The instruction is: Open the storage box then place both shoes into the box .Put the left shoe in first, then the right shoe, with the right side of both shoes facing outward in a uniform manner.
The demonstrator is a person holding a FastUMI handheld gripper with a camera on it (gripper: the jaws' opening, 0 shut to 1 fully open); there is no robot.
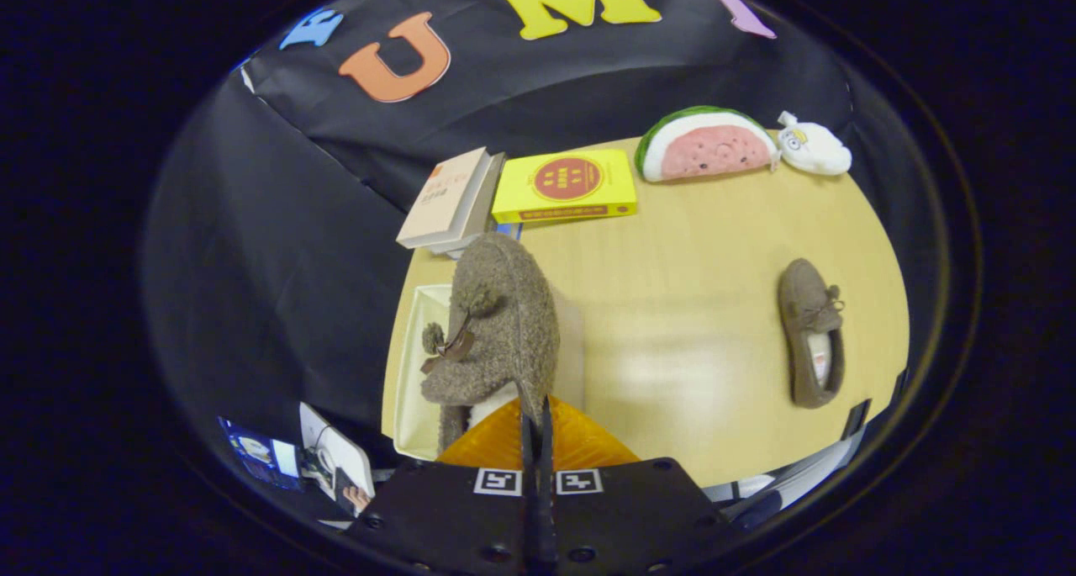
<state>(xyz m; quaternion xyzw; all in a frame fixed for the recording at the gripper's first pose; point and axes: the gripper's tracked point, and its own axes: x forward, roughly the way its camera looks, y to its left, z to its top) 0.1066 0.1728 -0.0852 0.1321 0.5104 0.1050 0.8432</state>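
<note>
The gripper [536,416] has its two fingers drawn tightly together, pinching the rim of a fuzzy brown shoe [496,324] at the heel end. Both fingers press on the shoe's edge, with no visible gap between them. The shoe hangs toe-away from the fingers, its sole side turned toward the open table, a dark bow and two small pompoms showing on its upper.

Directly beneath and beside the held shoe sits the storage box [414,374], pale cream, open at the top, standing at the near-left corner of the table [689,307]. The shoe overlaps the box's interior; whether it touches the box floor cannot be told.

Well apart from the box, across a bare stretch of the light wooden tabletop, the second shoe [811,332] lies flat on its sole near the right edge, opening up, its pale lining visible, a small bow on the upper.

Beyond the held shoe, at the far side of the table, a stack of books [454,199] lies tilted against the booth wall. Just beside it rests a yellow box [565,186] with a dark red round mark on its top face.

Farther right, along the far edge, a watermelon-slice plush [704,144] lies flat, and a small white plush toy [814,149] lies touching its end.
</note>
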